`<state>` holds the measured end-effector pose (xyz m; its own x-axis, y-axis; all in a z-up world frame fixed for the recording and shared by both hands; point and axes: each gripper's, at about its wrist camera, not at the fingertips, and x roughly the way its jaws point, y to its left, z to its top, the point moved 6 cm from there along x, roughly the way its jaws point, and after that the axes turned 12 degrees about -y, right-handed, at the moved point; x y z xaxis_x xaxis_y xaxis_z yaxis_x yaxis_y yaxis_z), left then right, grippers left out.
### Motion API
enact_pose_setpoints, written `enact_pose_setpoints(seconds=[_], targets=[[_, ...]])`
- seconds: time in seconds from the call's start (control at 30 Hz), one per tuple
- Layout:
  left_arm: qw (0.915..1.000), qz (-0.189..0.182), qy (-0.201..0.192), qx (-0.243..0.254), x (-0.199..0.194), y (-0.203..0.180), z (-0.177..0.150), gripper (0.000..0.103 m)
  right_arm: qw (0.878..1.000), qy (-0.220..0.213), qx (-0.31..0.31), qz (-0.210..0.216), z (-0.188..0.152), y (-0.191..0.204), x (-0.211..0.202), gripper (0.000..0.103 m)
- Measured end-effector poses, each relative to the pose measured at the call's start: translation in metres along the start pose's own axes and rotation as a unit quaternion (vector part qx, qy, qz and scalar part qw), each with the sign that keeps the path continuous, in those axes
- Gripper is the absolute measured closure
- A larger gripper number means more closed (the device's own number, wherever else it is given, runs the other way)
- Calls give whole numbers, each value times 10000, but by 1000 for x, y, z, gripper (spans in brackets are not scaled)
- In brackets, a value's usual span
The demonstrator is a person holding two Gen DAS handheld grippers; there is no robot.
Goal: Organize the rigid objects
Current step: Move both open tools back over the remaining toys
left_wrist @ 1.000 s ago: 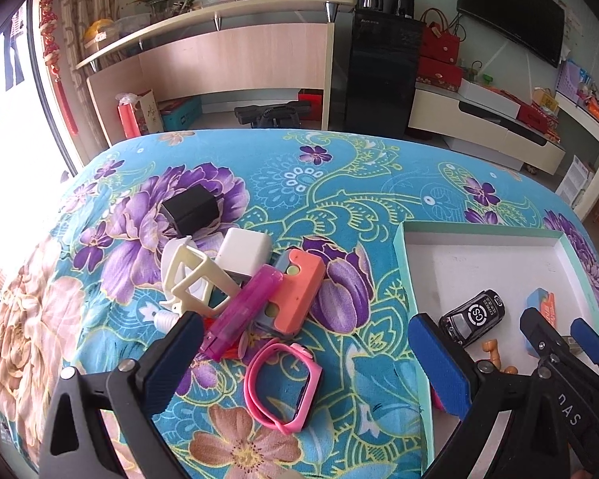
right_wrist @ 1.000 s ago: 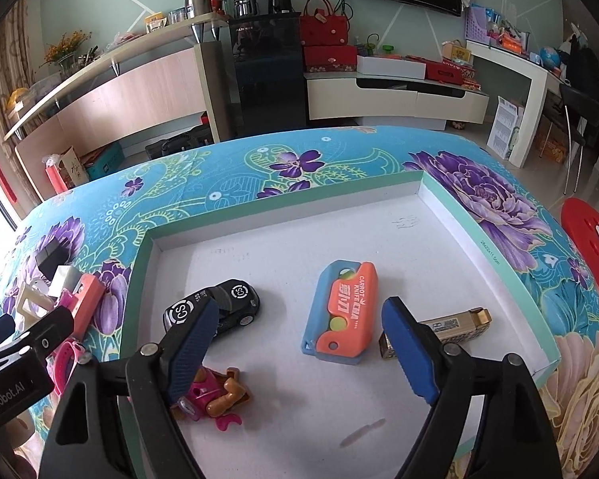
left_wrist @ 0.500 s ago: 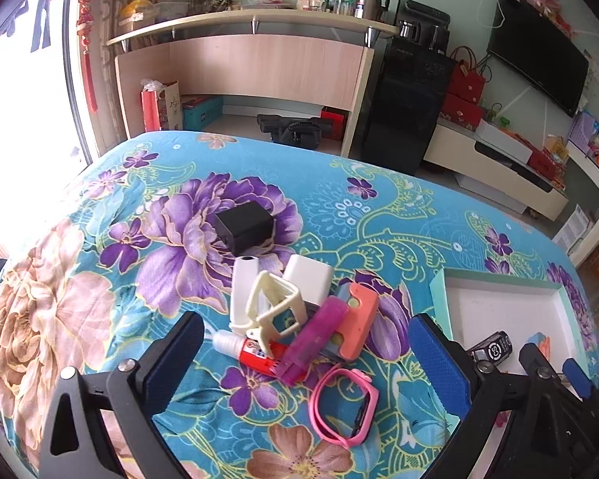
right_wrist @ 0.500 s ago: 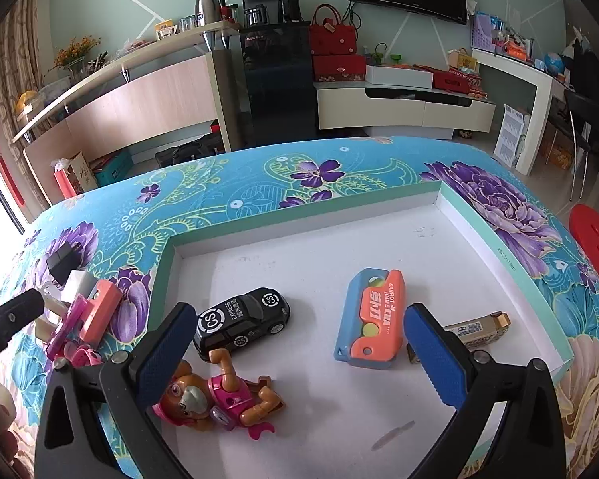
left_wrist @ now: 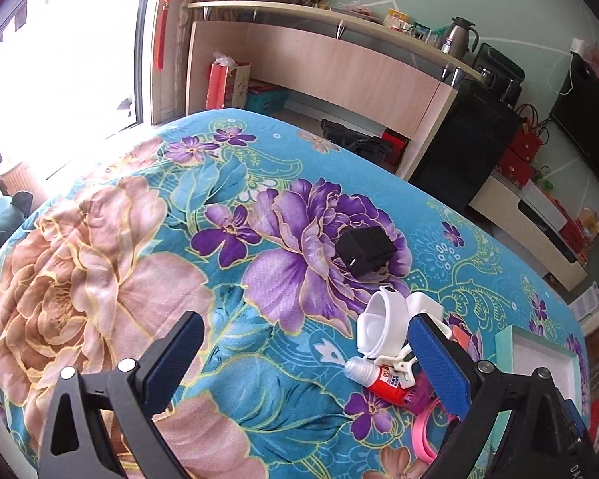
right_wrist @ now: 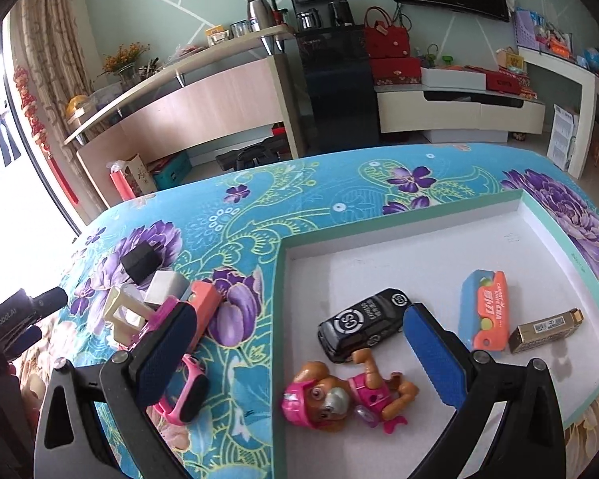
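Observation:
In the right wrist view a white tray with a teal rim (right_wrist: 399,217) holds a black toy car (right_wrist: 363,323), a pink pup figure (right_wrist: 339,395), an orange-and-blue toy knife (right_wrist: 485,311) and a gold box (right_wrist: 547,329). My right gripper (right_wrist: 299,355) hangs open above the tray's left rim, holding nothing. Left of the tray lies a pile: black block (right_wrist: 139,261), white block (right_wrist: 165,285), orange case (right_wrist: 205,303), pink watch (right_wrist: 183,391). My left gripper (left_wrist: 305,363) is open and empty over bare cloth. The pile's white holder (left_wrist: 379,327) and glue tube (left_wrist: 379,377) sit beside its right finger.
A floral blue cloth (left_wrist: 259,183) covers the table, whose edge drops off at the left and far side. The tray's corner (left_wrist: 503,343) shows at the right of the left wrist view. Shelves, a black cabinet and a TV stand lie beyond the table.
The right jaws spread wider and drew back and left from the pup figure, which now lies free in the tray. The left gripper swung left, so the pile slid to the right of its view.

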<state>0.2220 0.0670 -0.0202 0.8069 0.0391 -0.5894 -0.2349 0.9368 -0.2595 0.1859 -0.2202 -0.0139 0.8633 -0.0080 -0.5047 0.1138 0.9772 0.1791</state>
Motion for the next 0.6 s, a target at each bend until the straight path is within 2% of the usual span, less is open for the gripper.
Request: enact_pose_setpoints(seconds=[0.2,0.33,0.47,0.57,0.6], targets=[[9996,249,131,-37,4,18,0,0,9977,386,-308,456,-17,44,7,0],[9991,188,305,-239,8,22,-3,0,9946,496,-655,638,-28,71,8,0],[9987,240,392,-198,9,22,-6,0,9907,637,-909,781,-42,88,9,1],[9987,176,460,-115,11,19,-8,0,9881,799,-994,854,-52,94,14,8],[9986,125,507,-87,13,16,-10,0,9874,854,-1019,855,-55,95,15,14]])
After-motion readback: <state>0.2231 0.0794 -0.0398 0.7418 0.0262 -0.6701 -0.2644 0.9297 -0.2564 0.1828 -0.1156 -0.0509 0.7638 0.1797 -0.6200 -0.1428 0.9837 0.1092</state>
